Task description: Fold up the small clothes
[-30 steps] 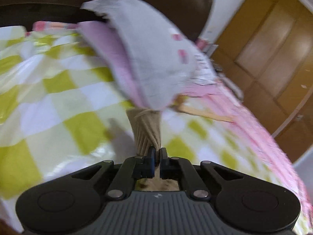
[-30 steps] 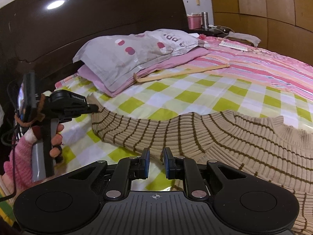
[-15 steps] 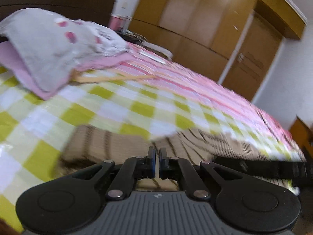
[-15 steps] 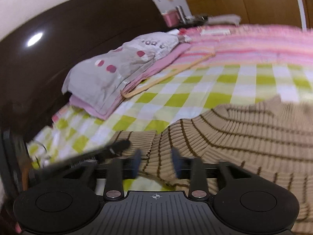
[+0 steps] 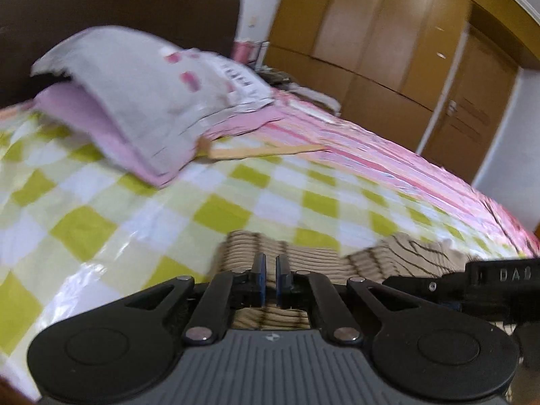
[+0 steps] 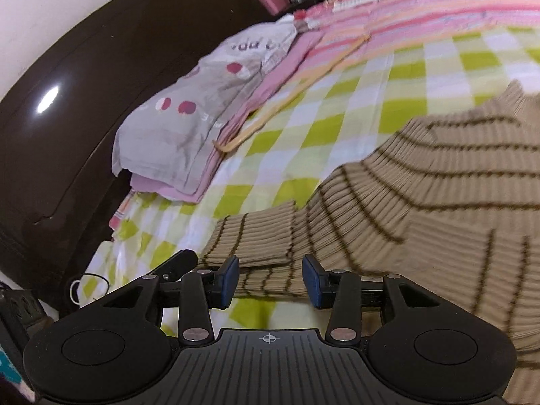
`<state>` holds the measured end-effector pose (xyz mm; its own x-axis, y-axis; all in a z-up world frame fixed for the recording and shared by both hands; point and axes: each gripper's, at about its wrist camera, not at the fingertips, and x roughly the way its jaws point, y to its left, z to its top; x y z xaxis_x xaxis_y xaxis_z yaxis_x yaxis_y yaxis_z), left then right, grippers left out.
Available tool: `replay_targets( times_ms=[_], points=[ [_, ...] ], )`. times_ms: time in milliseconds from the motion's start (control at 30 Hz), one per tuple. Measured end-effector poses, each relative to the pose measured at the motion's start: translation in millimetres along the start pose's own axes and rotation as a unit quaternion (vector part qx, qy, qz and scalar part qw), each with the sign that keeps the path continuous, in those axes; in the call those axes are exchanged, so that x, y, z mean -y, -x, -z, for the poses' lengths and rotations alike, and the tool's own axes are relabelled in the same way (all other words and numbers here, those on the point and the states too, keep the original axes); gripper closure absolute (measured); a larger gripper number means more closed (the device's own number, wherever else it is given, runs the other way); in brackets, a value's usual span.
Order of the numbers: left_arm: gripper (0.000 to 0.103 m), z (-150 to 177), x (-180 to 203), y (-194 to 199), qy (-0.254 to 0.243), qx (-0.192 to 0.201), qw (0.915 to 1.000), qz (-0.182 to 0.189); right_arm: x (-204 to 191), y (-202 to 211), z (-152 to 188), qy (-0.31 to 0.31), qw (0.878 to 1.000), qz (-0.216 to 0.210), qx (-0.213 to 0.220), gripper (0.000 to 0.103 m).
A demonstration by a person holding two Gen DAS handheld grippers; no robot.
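The left gripper (image 5: 269, 278) has its 2 fingers nearly together with nothing visibly pinched, over the sleeve end of 1 beige striped sweater (image 6: 422, 202); 1 second ago they clamped a hanging bunch of it. The right gripper (image 6: 271, 278) stands wide, empty, its 2 pads (image 6: 230, 278) above the sweater's lower edge; earlier it was narrow. Upper left lie 2 pillows (image 6: 189, 125) and 1 wooden stick (image 6: 290, 96) on the checked sheet (image 5: 101, 229).
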<state>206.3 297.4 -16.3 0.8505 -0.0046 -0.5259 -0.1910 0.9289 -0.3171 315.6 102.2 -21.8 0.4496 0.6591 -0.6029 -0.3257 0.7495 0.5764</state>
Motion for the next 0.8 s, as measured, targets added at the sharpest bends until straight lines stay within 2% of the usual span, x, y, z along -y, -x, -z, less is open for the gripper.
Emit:
replay_targets(
  times_ms=[133,400,500,800],
  points=[
    [0.092,0,-10,-1,0.018,0.000,0.9998,-0.006,0,-20,-1,-0.040,0.999,-0.011,-0.011,0.061],
    [0.091,0,-9,-3,0.015,0.003,0.9999,-0.007,-1,-50,5,-0.111,0.993,-0.027,-0.029,0.061],
    [0.091,1,-7,-3,0.004,0.005,0.9999,-0.011,-4,-56,8,-0.121,0.992,-0.021,-0.024,0.061],
    [0.091,3,-8,-6,-0.006,-0.005,0.9999,-0.012,-2,-65,8,-0.172,0.985,-0.008,0.028,0.061]
  ],
)
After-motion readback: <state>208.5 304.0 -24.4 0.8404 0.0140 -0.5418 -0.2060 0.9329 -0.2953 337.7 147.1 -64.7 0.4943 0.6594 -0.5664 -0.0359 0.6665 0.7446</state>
